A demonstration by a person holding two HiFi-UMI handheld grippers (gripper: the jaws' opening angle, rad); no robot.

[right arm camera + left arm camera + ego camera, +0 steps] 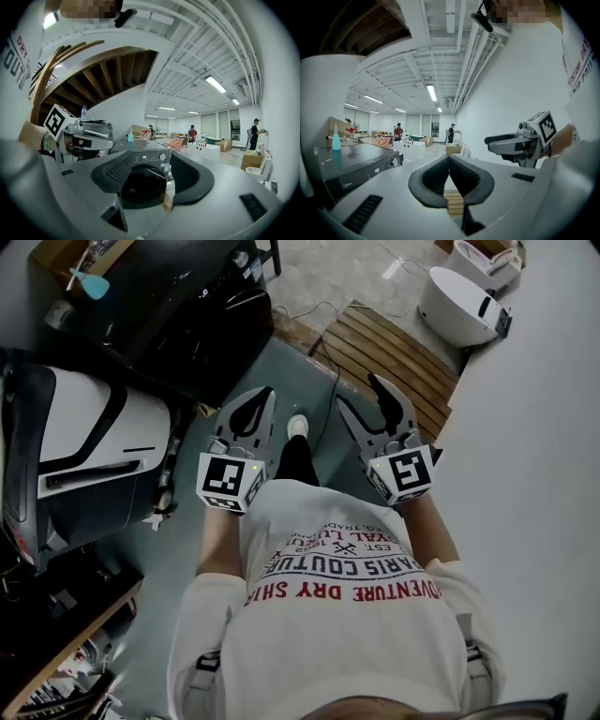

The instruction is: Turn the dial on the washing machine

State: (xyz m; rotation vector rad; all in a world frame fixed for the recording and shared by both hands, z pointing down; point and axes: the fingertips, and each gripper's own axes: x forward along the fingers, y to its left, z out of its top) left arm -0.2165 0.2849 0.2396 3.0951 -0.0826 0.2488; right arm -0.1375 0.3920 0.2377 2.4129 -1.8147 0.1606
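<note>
Now two tools, left tool [262, 397] closed, right tool [359, 392] spread apart, one washing machine [143, 186], one dial [162, 157].

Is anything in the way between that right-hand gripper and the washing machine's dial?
Nothing visible is. In the right gripper view, the dial shows in plain sight between the open jaws of the right gripper, on the washing machine, which stands some way off.
</note>
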